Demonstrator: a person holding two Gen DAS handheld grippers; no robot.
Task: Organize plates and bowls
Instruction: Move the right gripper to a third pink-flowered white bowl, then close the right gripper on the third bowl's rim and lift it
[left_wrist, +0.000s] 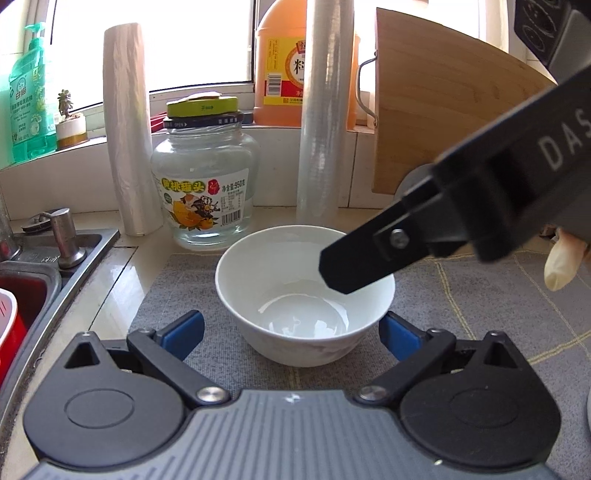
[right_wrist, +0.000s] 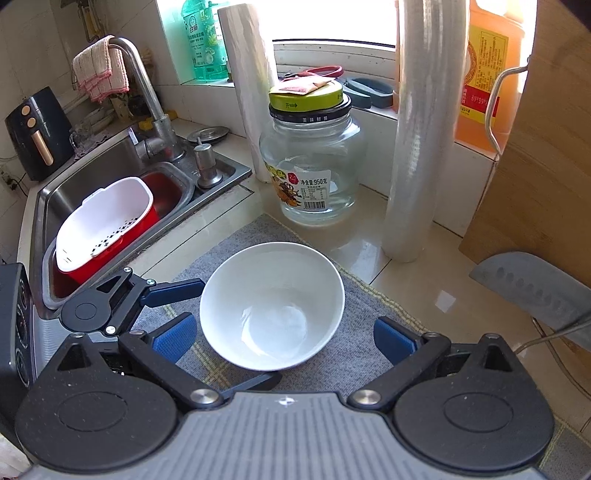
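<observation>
We are barely started: the white bowl (right_wrist: 272, 306) sits upright on the grey mat (right_wrist: 354, 354), ungripped, between the wide-open jaws of both our left gripper (left_wrist: 291, 332) and right gripper (right_wrist: 282, 338); no plates show.

Behind the white bowl (right_wrist: 272, 306) the way is crowded: a glass jar (right_wrist: 313, 166) and two upright film rolls (right_wrist: 419, 140) stand along the desk's (right_wrist: 417, 288) back edge, with a wooden board (right_wrist: 535, 177) to the right. The grey mat (right_wrist: 354, 354) lies bare on either side of the bowl (the sink (right_wrist: 122, 170) drops away leftward). A cleaver (right_wrist: 535, 291) lies to the right.
</observation>
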